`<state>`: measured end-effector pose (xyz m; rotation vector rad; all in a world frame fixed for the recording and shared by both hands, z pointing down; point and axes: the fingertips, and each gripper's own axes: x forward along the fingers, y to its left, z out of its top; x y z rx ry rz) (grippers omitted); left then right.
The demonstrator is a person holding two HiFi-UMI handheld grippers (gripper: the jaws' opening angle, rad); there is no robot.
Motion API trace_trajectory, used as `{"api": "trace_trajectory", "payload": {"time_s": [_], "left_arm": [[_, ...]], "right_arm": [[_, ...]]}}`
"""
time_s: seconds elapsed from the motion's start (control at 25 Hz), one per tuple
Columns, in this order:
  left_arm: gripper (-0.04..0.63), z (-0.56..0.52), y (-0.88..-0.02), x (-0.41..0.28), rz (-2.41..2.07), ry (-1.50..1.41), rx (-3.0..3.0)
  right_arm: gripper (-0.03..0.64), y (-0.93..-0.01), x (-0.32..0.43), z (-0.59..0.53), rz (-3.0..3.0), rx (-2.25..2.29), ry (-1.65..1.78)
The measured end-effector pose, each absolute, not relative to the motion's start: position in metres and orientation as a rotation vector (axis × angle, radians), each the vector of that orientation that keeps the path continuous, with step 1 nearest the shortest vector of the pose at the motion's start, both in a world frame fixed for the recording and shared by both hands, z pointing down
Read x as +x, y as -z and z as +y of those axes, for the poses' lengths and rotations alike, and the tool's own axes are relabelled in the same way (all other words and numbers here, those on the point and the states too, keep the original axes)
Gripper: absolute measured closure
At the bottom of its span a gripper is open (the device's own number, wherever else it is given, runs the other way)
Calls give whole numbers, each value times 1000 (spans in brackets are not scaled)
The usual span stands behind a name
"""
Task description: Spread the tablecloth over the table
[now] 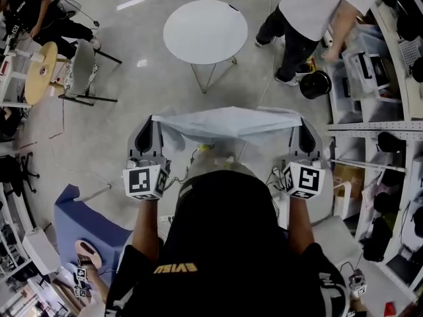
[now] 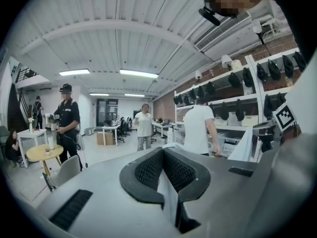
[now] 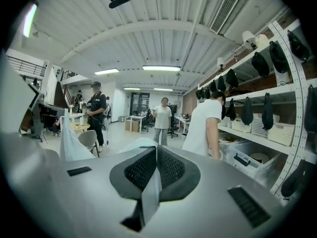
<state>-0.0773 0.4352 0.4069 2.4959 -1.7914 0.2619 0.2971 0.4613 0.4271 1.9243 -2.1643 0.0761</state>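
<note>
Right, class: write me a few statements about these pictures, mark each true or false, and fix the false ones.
1. The tablecloth is stretched between the left gripper and the right gripper. True.
2. The round white table is already covered. False: it is bare, and the tablecloth is held in the air short of it.
3. The left gripper is open and empty. False: its jaws are shut on the tablecloth's edge.
4. A person in a white shirt stands by the shelves. True.
</note>
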Motion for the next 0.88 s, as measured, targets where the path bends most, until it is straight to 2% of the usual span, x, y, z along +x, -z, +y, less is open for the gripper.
{"api": "trace_trajectory", "payload": {"time_s": [0.6,0.88], "left_arm": [[577,356,-390,-127,-1791,-158,2525],[577,318,-393,-172,-1770,-190,2505]], "right_arm": [[611,-405,302,407,-2049,2112,-78],[611,-399,289,371,-1949,2193,-64]]}}
